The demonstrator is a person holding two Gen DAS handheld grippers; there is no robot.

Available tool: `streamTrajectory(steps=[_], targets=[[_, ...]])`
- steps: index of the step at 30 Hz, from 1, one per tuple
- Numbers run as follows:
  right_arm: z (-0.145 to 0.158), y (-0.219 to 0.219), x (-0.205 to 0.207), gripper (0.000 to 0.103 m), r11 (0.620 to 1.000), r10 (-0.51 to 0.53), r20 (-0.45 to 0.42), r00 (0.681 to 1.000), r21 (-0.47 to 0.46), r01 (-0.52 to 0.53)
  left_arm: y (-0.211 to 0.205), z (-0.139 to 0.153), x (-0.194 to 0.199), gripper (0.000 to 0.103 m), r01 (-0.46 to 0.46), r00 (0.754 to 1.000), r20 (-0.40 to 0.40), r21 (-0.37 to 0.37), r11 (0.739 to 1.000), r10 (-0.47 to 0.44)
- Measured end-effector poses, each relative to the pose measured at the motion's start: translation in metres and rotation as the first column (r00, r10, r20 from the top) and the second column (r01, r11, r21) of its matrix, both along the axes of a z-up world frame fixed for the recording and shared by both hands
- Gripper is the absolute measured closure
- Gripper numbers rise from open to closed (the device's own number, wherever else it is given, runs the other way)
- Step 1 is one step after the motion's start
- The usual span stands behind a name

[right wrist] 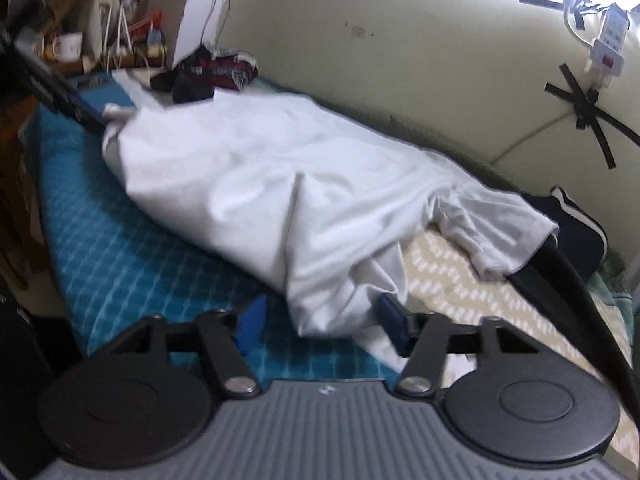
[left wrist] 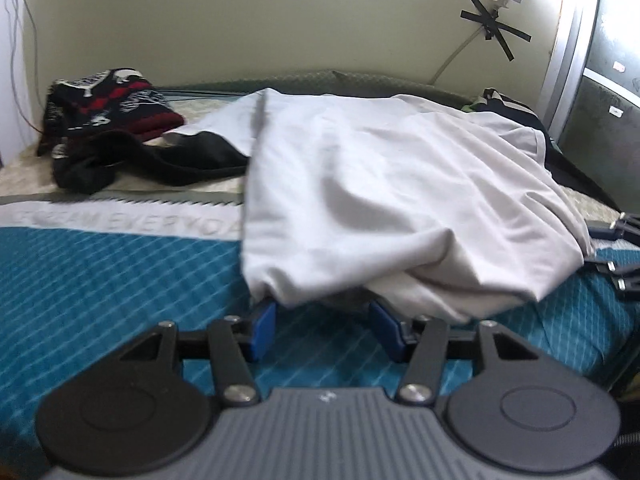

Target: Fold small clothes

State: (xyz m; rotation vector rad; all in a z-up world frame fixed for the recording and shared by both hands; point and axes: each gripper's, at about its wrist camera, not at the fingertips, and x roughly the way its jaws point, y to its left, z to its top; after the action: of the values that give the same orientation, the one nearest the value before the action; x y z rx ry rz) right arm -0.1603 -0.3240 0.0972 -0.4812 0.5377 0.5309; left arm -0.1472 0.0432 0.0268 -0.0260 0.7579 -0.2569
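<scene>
A white T-shirt (left wrist: 380, 192) lies spread along the bed, one short sleeve (right wrist: 500, 232) reaching towards the wall. In the left wrist view my left gripper (left wrist: 322, 310) stands open at the shirt's near hem; the cloth drapes over the tips of its blue pads (left wrist: 264, 328). In the right wrist view my right gripper (right wrist: 322, 308) is open too, with a bunched end of the shirt (right wrist: 332, 304) between its blue pads (right wrist: 394, 330), which do not press on it. The left gripper (right wrist: 100, 108) also shows at the shirt's far corner.
The bed has a teal quilted blanket (left wrist: 100, 280) and a beige patterned part (right wrist: 460, 280). A black-and-red pile of clothes (left wrist: 108, 108) and a black garment (left wrist: 160, 160) lie at one end, a dark striped garment (right wrist: 576, 216) at the other. The wall (left wrist: 320, 32) runs behind; a cluttered shelf (right wrist: 68, 48) stands beyond.
</scene>
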Motion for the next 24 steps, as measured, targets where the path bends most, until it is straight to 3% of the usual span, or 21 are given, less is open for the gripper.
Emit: streamTrajectory(steps=[1, 2, 3, 4, 6, 8, 9, 10, 12, 13, 15, 16, 17, 18, 20, 24], targets=[[0.003, 0.0, 0.008, 0.099, 1.0, -0.017, -0.03, 0.999, 0.016, 0.017, 0.0, -0.001, 0.008, 0.089, 0.006, 1.0, -0.006, -0.012, 1.0, -0.006], [0.011, -0.003, 0.016, 0.1, 0.997, -0.027, -0.077, 0.997, 0.072, 0.033, -0.001, -0.001, 0.015, 0.101, 0.007, 1.0, -0.018, -0.03, 1.0, -0.008], [0.021, -0.008, 0.024, 0.1, 0.985, -0.018, -0.139, 0.99, 0.17, 0.042, 0.0, 0.005, 0.021, 0.101, 0.004, 1.0, -0.016, -0.063, 0.998, -0.005], [0.035, -0.019, 0.033, 0.1, 0.949, 0.013, -0.203, 0.979, 0.311, 0.052, 0.003, 0.013, 0.026, 0.101, -0.004, 1.0, 0.007, -0.098, 0.995, 0.005], [0.06, -0.041, 0.053, 0.1, 0.839, 0.057, -0.244, 0.968, 0.537, 0.086, 0.011, 0.029, 0.039, 0.101, -0.029, 0.998, 0.05, -0.155, 0.987, 0.037], [0.072, -0.057, 0.082, 0.1, 0.738, 0.022, -0.269, 0.963, 0.655, 0.166, 0.02, 0.044, 0.061, 0.101, -0.079, 0.992, 0.082, -0.22, 0.972, 0.099], [0.071, -0.062, 0.101, 0.1, 0.701, -0.017, -0.293, 0.956, 0.678, 0.22, 0.022, 0.049, 0.075, 0.101, -0.113, 0.986, 0.09, -0.241, 0.964, 0.138], [0.067, -0.065, 0.121, 0.099, 0.69, -0.087, -0.31, 0.947, 0.667, 0.281, 0.021, 0.05, 0.09, 0.1, -0.137, 0.983, 0.088, -0.237, 0.962, 0.162], [0.05, -0.06, 0.154, 0.077, 0.744, -0.271, -0.287, 0.919, 0.543, 0.39, 0.017, 0.046, 0.112, 0.1, -0.201, 0.976, 0.053, -0.166, 0.965, 0.212], [0.041, -0.057, 0.164, 0.047, 0.766, -0.337, -0.277, 0.9, 0.475, 0.434, 0.016, 0.043, 0.114, 0.099, -0.224, 0.973, 0.026, -0.147, 0.964, 0.23], [0.027, -0.062, 0.166, 0.046, 0.773, -0.347, -0.297, 0.89, 0.447, 0.451, 0.02, 0.039, 0.104, 0.083, -0.186, 0.982, 0.006, -0.166, 0.968, 0.19], [0.024, -0.069, 0.159, 0.046, 0.756, -0.311, -0.322, 0.894, 0.486, 0.438, 0.023, 0.038, 0.093, 0.065, -0.176, 0.983, 0.014, -0.162, 0.971, 0.181], [0.023, -0.077, 0.15, 0.046, 0.741, -0.278, -0.335, 0.9, 0.522, 0.423, 0.026, 0.035, 0.081, 0.055, -0.178, 0.983, 0.026, -0.142, 0.974, 0.183], [0.022, -0.083, 0.139, 0.046, 0.739, -0.247, -0.335, 0.909, 0.542, 0.4, 0.029, 0.033, 0.072, 0.053, -0.173, 0.984, 0.031, -0.124, 0.977, 0.178], [0.021, -0.089, 0.121, 0.046, 0.771, -0.213, -0.306, 0.928, 0.531, 0.352, 0.036, 0.024, 0.059, 0.044, -0.154, 0.988, -0.014, -0.114, 0.981, 0.154], [0.012, -0.079, 0.116, 0.046, 0.839, -0.198, -0.286, 0.937, 0.446, 0.313, 0.037, 0.005, 0.055, 0.043, -0.142, 0.986, -0.11, -0.173, 0.975, 0.124]])
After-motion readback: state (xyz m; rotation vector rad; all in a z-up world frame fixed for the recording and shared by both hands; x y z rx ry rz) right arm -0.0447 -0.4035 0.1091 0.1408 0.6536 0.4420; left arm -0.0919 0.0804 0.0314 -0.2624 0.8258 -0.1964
